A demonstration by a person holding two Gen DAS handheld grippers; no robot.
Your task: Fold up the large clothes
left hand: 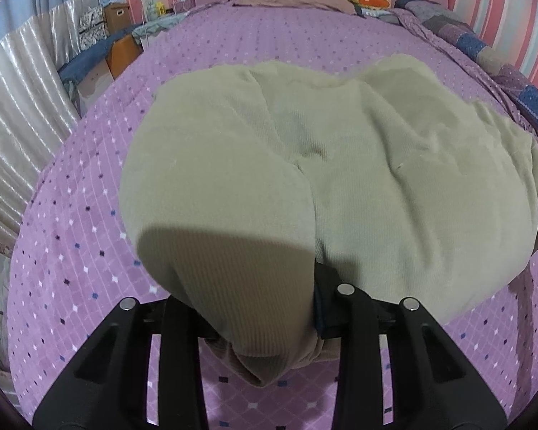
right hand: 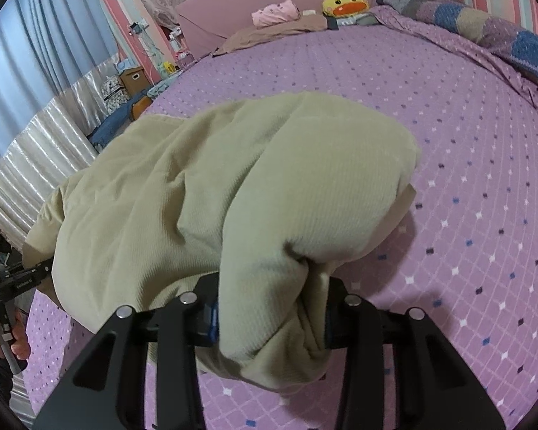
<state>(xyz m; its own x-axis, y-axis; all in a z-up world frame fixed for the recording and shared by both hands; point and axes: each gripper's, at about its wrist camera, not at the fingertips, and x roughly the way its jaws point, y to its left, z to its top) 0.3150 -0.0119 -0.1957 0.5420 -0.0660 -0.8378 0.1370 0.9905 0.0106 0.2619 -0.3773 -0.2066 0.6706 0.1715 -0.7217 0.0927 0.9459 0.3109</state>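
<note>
Both tools, left tool (left hand: 265, 326) and right tool (right hand: 269, 322), pinch the soft, floppy top (left hand: 305, 165), mid-frame over the bed (left hand: 71, 215). It sags; grab corners, not the middle.

- No legible text, label, brand, number or sign appears in either wrist view.
- Small white lettering stands on the black handheld rig (right hand: 16, 283) at the near left edge of the right wrist view; it is too small and blurred to read.
</note>
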